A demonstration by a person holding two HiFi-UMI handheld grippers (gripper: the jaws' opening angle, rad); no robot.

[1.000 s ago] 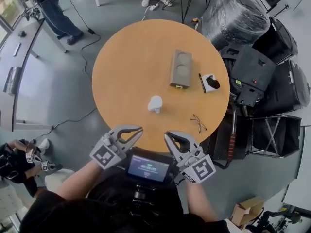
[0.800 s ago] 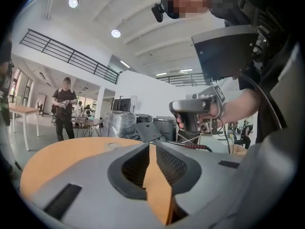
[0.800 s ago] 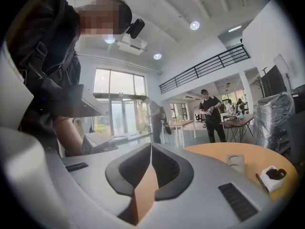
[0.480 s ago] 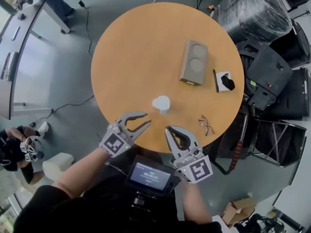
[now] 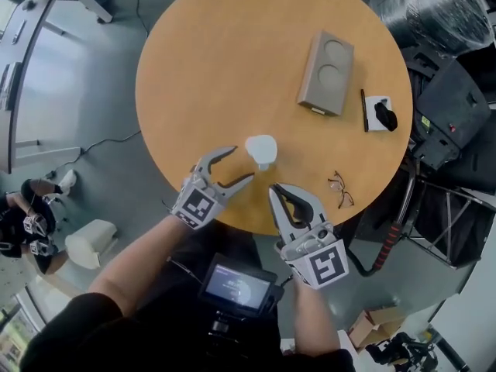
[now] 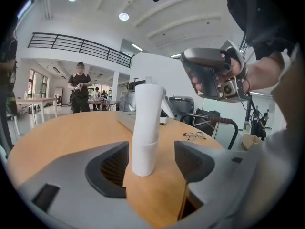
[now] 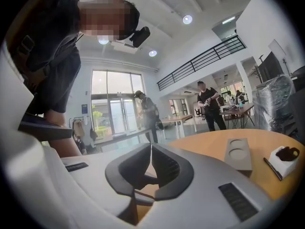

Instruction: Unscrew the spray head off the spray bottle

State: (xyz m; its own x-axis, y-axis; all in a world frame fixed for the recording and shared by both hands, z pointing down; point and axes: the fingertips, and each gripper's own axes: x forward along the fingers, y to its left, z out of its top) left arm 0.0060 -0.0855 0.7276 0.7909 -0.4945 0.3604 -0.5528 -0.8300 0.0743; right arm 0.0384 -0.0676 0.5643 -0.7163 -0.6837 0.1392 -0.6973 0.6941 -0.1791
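I hold both forearms forward, my left gripper [image 5: 242, 163] with its jaws opening and pressing on nothing, my right gripper [image 5: 275, 191] closed and empty.

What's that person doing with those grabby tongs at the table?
A person holds tongs in each hand at a round wooden table. The left tongs are opening toward the upright white spray bottle, not touching it yet. The right tongs are shut and empty, near the table's edge.

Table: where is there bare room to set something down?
Bare: the left side and far part of the table, left of the bottle and tray; also between tray and glasses. Crowded: right rim, with pen, box, glasses.
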